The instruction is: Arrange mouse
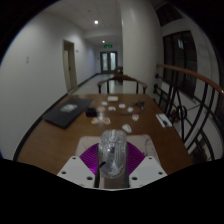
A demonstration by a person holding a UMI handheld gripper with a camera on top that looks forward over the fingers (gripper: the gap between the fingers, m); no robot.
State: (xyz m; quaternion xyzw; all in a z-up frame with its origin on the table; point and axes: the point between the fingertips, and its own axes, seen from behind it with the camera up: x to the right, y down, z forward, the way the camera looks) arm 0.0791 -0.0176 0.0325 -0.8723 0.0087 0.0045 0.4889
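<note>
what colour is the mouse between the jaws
Pale silvery grey mouse, seen in the gripper view.

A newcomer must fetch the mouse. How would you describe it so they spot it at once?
On the long wooden table, look at the near end, ahead of the laptop. The mouse sits between the gripper fingers, on purple; it is the only pale rounded thing there.

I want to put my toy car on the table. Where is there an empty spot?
Bare wood lies on the table between the dark laptop and the gripper, which holds the mouse. Another bare patch lies beyond the mouse, toward the dark device. The far middle, with small white items, is crowded.
</note>
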